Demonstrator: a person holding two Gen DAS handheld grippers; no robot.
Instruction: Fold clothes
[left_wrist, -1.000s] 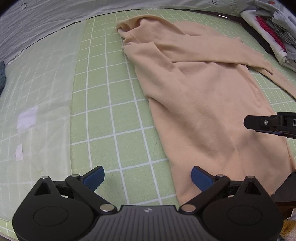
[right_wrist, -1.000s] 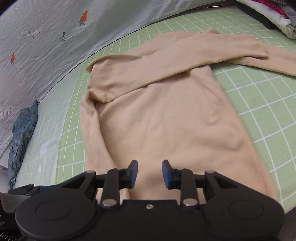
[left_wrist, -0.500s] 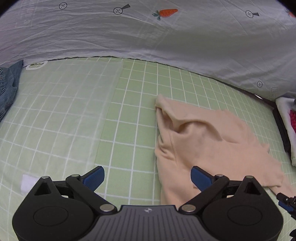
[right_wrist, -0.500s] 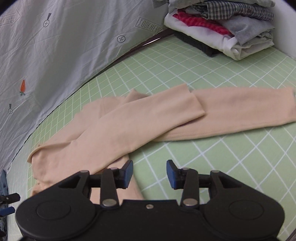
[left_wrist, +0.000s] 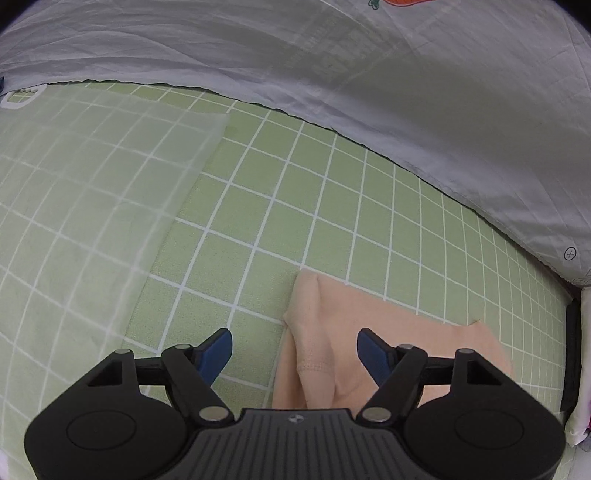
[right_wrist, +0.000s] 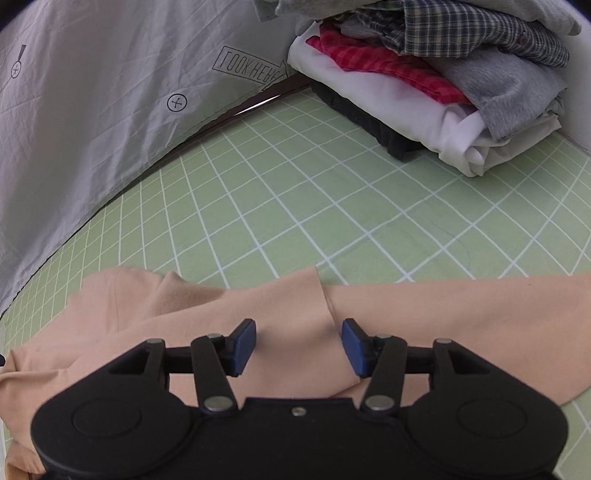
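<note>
Peach knit sweater (right_wrist: 280, 314) lies rumpled on gridded green mat (right_wrist: 295, 206).

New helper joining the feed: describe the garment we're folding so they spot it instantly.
Find the green gridded mat below the grey sheet. The peach top lies spread flat on it, under the right gripper. Unlike the folded pile in the far corner, it is plain, single-coloured and loose.

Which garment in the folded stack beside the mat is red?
The red checked garment, sandwiched in the folded stack: a dark plaid shirt and grey fleece lie above it, a white garment below.
</note>
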